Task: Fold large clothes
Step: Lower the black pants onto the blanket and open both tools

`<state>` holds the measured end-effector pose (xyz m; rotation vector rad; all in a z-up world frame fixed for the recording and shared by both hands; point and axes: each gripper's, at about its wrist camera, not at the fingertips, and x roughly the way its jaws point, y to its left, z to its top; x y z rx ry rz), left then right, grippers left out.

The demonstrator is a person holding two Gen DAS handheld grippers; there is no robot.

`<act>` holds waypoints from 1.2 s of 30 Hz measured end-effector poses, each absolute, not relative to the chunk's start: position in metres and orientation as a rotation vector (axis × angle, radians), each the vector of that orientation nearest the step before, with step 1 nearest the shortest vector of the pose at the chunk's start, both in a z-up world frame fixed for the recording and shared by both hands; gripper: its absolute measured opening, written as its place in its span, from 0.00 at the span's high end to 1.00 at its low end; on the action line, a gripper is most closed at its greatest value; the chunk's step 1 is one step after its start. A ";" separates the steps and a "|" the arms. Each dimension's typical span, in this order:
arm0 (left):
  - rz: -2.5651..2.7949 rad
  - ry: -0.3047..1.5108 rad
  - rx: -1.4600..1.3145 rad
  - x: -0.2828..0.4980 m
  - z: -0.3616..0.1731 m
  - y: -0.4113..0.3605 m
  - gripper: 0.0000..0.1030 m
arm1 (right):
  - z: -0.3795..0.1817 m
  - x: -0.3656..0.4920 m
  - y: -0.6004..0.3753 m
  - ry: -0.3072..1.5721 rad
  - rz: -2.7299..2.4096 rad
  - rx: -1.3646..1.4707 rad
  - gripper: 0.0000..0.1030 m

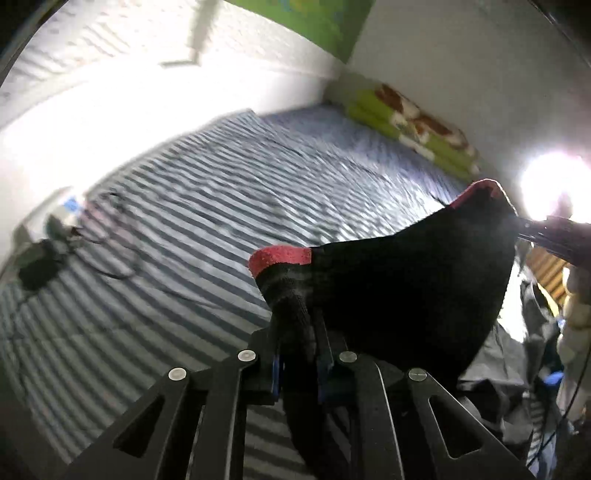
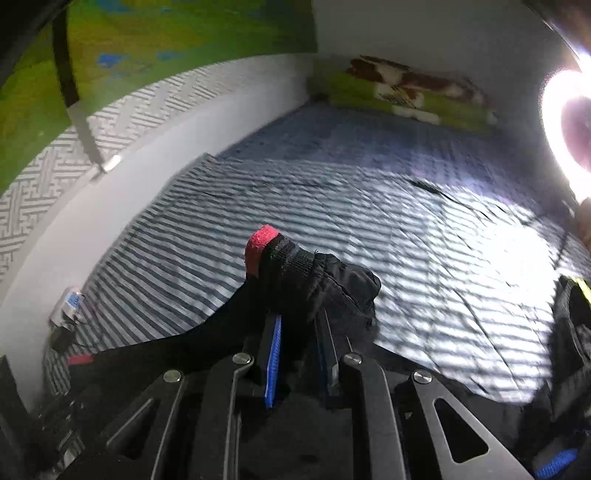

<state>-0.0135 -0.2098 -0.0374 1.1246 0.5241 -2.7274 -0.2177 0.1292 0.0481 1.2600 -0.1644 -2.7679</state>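
Above the striped bed (image 1: 177,206), the left gripper (image 1: 297,354) and right gripper (image 2: 297,332) each clamp the black red-trimmed garment (image 1: 406,280), held aloft. Risk: bunched, shallow pinches could slip when stretched.

Domestic bedroom. A bed (image 1: 207,206) with a blue-and-white striped cover fills most of both views and sits against white walls (image 2: 424,33). A folded green, white and brown blanket (image 1: 413,125) lies at its far corner. Patterned wallpaper (image 2: 44,166) and a green wall hanging (image 2: 155,40) occupy one side. Cables (image 1: 110,236) trail along the bed's edge.
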 end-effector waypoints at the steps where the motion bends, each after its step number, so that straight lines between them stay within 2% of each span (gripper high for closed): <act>1: -2.716 0.539 1.096 -0.006 -0.034 -0.220 0.88 | 0.052 -0.225 0.114 -0.147 -2.757 1.231 0.86; 6: -2.598 0.502 1.023 0.014 -0.031 -0.267 0.88 | 0.063 -0.267 0.033 -0.089 -2.688 1.106 0.86; 8: -2.490 0.445 1.046 0.013 -0.045 -0.284 0.85 | 0.054 -0.286 -0.002 -0.014 -2.639 1.156 0.78; 9: -2.446 0.424 1.118 0.007 -0.058 -0.292 0.82 | 0.043 -0.298 -0.020 0.034 -2.584 1.253 0.68; 12: -2.360 0.628 1.264 0.010 -0.087 -0.317 0.82 | 0.033 -0.295 -0.035 0.046 -2.583 1.320 0.68; 15: -2.404 0.475 1.236 0.014 -0.074 -0.301 0.80 | 0.042 -0.263 -0.025 0.043 -2.597 1.255 0.67; 17: -2.437 0.378 1.181 0.020 -0.057 -0.284 0.70 | 0.045 -0.235 -0.003 -0.004 -2.603 1.247 0.62; 19: -2.475 0.286 1.111 0.027 -0.039 -0.269 0.43 | 0.043 -0.212 0.019 -0.068 -2.611 1.255 0.56; 21: -2.496 0.204 1.048 0.030 -0.026 -0.257 0.30 | 0.038 -0.187 0.042 -0.124 -2.608 1.273 0.54; 26: -2.537 0.152 1.035 0.034 -0.010 -0.234 0.29 | 0.019 -0.119 0.106 -0.217 -2.643 1.355 0.52; 36: -2.673 0.202 1.143 0.014 -0.018 -0.193 0.29 | -0.018 -0.016 0.234 -0.477 -2.831 1.477 0.51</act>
